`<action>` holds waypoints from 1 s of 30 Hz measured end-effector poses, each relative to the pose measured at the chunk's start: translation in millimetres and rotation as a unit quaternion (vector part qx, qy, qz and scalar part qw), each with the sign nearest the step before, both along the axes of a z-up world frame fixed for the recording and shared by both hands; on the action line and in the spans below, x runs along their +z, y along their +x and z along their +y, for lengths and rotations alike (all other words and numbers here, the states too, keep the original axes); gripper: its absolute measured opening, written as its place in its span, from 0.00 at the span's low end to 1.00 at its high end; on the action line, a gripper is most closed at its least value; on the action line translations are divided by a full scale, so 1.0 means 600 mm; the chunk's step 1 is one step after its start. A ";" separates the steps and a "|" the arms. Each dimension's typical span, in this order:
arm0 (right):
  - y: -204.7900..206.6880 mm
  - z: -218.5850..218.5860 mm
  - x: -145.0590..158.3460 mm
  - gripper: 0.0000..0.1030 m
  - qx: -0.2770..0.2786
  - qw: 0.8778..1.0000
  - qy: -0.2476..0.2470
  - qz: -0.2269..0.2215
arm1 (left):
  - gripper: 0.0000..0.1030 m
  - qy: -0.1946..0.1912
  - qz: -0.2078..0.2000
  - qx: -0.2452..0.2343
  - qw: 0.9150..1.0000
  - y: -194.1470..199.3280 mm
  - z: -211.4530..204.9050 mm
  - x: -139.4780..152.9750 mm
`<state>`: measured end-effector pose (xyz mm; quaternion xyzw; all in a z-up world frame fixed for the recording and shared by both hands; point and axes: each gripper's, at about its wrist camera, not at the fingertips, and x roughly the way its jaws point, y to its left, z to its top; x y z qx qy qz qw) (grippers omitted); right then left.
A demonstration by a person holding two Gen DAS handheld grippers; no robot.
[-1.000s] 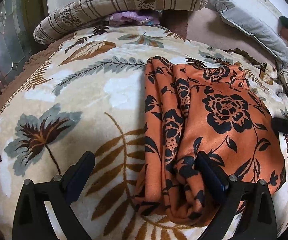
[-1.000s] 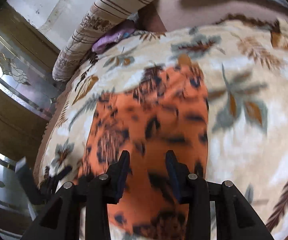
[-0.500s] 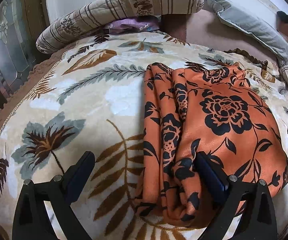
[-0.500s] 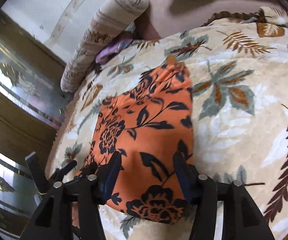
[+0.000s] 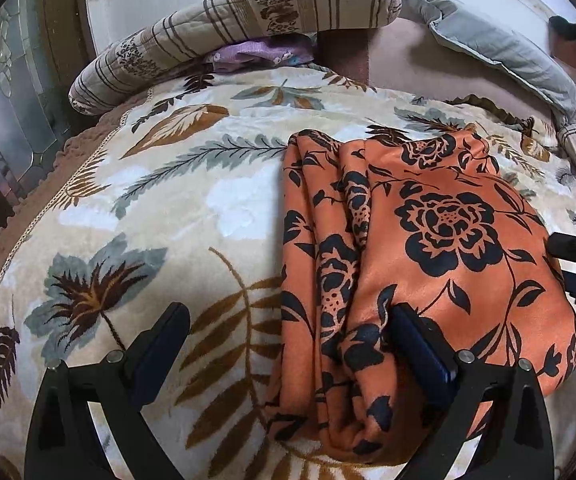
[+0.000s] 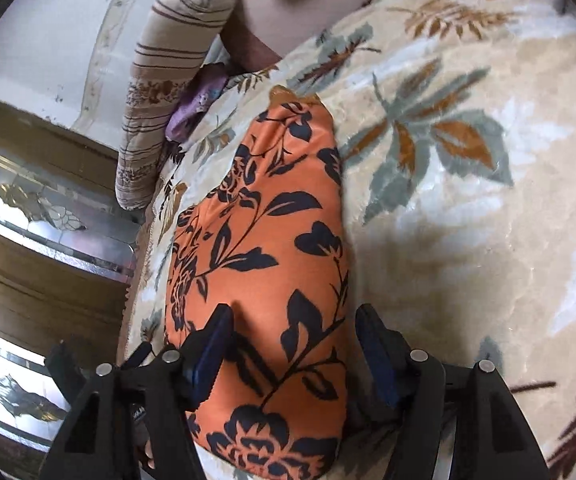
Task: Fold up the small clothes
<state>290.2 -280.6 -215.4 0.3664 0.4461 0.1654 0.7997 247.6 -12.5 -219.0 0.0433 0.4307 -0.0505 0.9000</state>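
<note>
Soft daylight lit both views evenly. The floral blanket (image 5: 216,208) bulged under fisheye distortion, with black vignette at every corner. In the right wrist view a dull shadow lay on the blanket beside the orange cloth (image 6: 264,240), and the blanket's far edge was slightly blurred.

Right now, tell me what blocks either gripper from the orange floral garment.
Nothing visible. The left gripper is wide open, one finger on the orange floral garment. The right gripper, jaws just opening, straddles its edge, not clamped.
</note>
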 end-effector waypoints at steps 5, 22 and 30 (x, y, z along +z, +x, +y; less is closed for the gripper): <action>0.012 0.008 -0.019 0.70 0.008 1.000 0.028 0.008 | 0.98 -0.052 0.006 -0.016 0.998 0.004 0.002 0.008; 0.019 0.010 -0.043 0.73 0.019 0.997 0.072 -0.006 | 0.97 -0.250 0.108 -0.008 0.962 0.058 0.050 -0.036; 0.016 0.022 -0.038 0.74 0.023 0.998 0.052 -0.026 | 0.94 -0.231 0.091 -0.053 0.967 0.047 0.006 -0.036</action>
